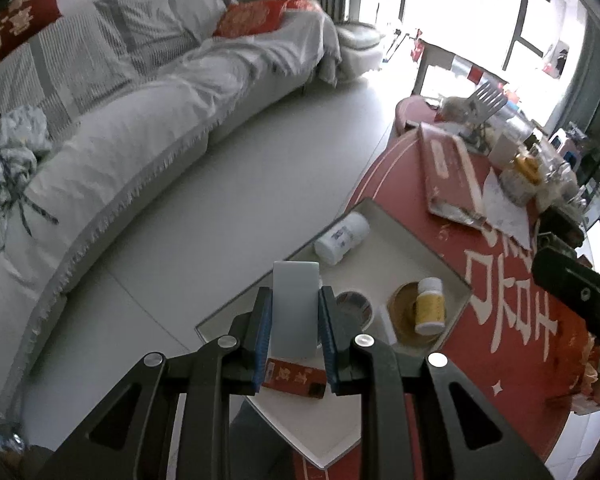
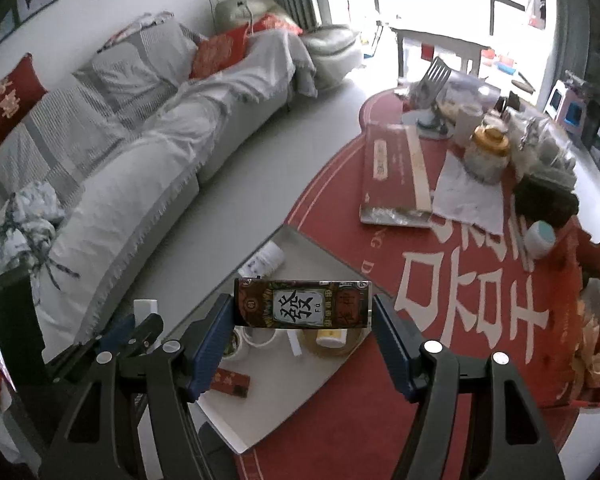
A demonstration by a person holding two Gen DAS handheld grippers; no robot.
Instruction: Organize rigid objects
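Left gripper [image 1: 294, 320] clamps a white block [image 1: 295, 308]; right gripper [image 2: 304, 320] clamps a patterned box [image 2: 302, 304], above the tray [image 1: 420, 252].

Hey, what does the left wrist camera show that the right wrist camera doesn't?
Only the left wrist view shows the left gripper head-on, shut on a plain white block.

Only the right wrist view shows the right gripper clamping a decorated box lengthwise, plus a round white jar with a teal lid on the red tablecloth.

Both show the white tray holding a lying white bottle, a yellow-labelled bottle and a small red box, and the sofa.
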